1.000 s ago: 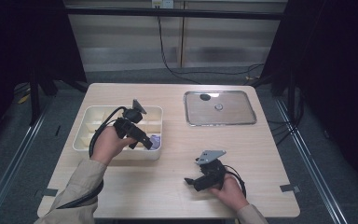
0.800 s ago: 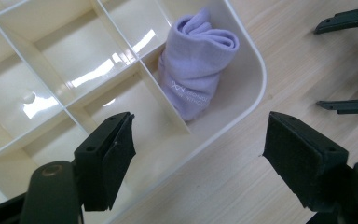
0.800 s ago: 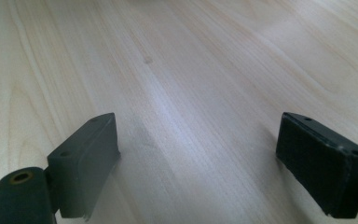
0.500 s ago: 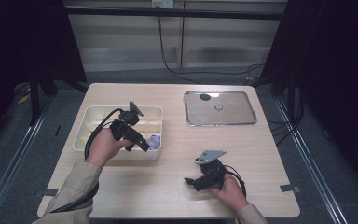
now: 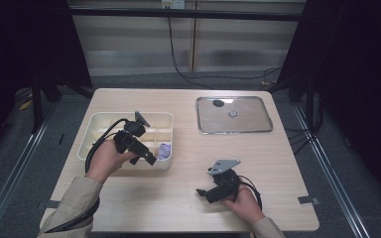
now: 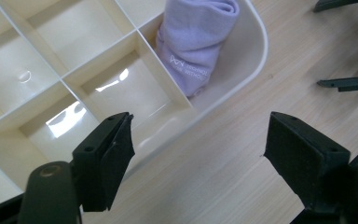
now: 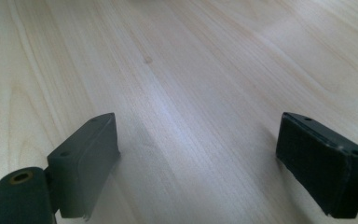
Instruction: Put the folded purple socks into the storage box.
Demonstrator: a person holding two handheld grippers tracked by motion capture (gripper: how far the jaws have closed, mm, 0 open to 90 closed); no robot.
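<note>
Left gripper (image 5: 148,157) centre-left of high view, jaws wide, empty, over divided tray (image 5: 96,124); lilac cloth (image 6: 198,44) in corner compartment. Right gripper (image 5: 202,192) lower centre, jaws apart, empty, on table (image 5: 188,148).

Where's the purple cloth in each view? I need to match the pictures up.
High view: the cloth lies in the bin's near right corner cell, beside the left gripper.
Left gripper view: top centre, same corner cell.
Right gripper view: bare table, no cloth.
Shared landmark: the bin's rounded corner.
</note>
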